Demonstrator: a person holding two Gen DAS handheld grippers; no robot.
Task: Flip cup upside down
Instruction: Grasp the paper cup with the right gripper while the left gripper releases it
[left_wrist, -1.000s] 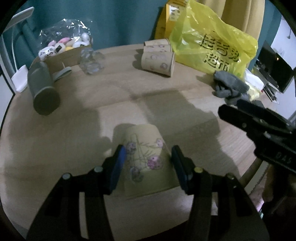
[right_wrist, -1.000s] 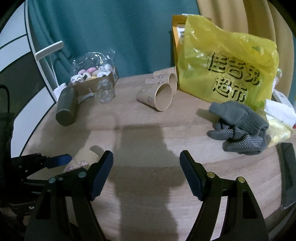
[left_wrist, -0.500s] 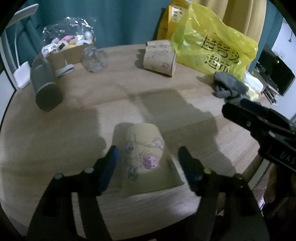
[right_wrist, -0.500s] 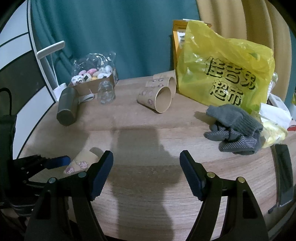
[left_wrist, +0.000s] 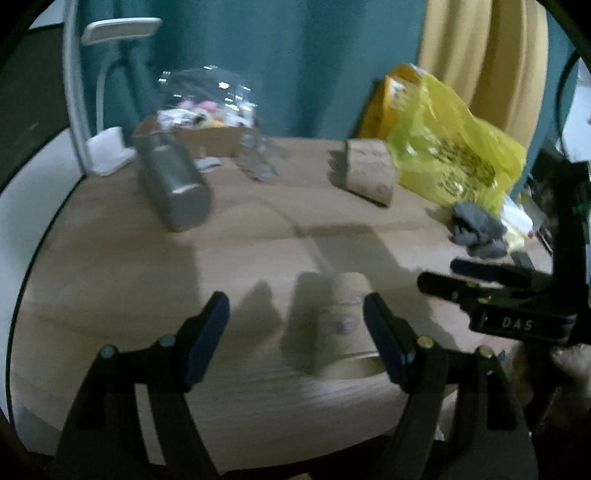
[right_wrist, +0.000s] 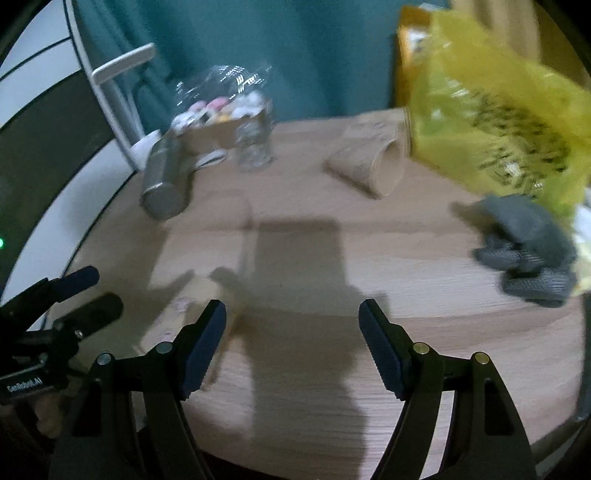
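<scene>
Backdrop: teal curtain across the upper frame, above a round wood-grain table (left_wrist: 110, 266).
Cup: paper cup (left_wrist: 341, 314) with pink flowers, lower centre, apparently resting mouth-down, though blur hides its rim.
Left gripper (left_wrist: 295, 328): fingers spread wide, flanking the cup without touching, so the flip looks finished.
Right gripper (right_wrist: 291, 343): fingers apart, empty, over bare wood.
Clutter: matte grey flask (left_wrist: 171, 188) lying upper left; crinkly yellow plastic bag (left_wrist: 450, 147) upper right.
</scene>
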